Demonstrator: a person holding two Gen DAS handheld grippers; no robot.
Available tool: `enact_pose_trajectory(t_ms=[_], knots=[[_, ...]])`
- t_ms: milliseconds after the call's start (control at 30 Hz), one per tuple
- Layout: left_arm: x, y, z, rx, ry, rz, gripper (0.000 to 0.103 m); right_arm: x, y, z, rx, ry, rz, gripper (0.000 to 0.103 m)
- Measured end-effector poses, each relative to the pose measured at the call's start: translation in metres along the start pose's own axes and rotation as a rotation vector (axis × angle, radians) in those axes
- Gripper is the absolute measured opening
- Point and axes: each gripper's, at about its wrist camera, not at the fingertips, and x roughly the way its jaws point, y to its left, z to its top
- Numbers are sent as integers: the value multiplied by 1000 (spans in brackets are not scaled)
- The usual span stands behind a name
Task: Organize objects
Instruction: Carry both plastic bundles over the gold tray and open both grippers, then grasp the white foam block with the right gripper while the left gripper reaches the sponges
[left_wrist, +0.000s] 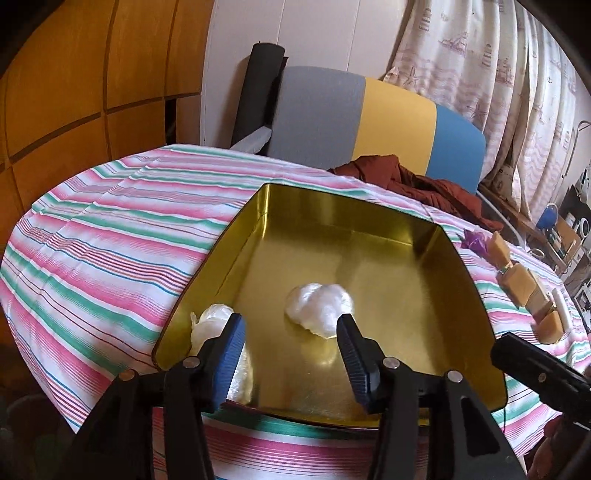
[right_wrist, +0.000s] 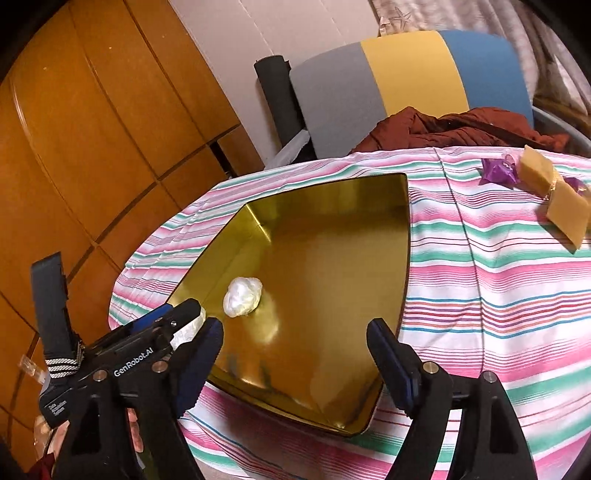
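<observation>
With both jaws open and empty over the shallow gold metal tin (left_wrist: 388, 266), we judged the crumpled white plastic wads (left_wrist: 319, 308) safely dropped beyond them.

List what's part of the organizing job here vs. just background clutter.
Job items:
- gold tin
- two white wrapped bundles in it
- tan blocks on the cloth
- purple wrapper
- left gripper and right gripper, both open and empty

Lying about:
- rust-red garment
- striped chair back
- curtain
- striped tablecloth
</observation>
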Motion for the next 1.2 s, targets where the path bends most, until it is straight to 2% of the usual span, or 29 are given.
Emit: enact_pose_trajectory(t_ms=[267,533,733,1033,1200], knots=[[-9,-22,-3,50,-25,-56,52,-7,-3,2,-8,-27,-17,82],[-14,-51,-12,116,-24,-144,52,-21,-29,5,28,-45,-77,84],[-26,-80,-18,201,-44,-217,52,-42,-66,7,65,-74,-165,84],[-31,-126,-30,275,-10,-307,52,-75,-130,7,83,-81,-322,87],[-36,-153,-35,321,0,-357,52,-95,-177,1,164,-85,-394,88]])
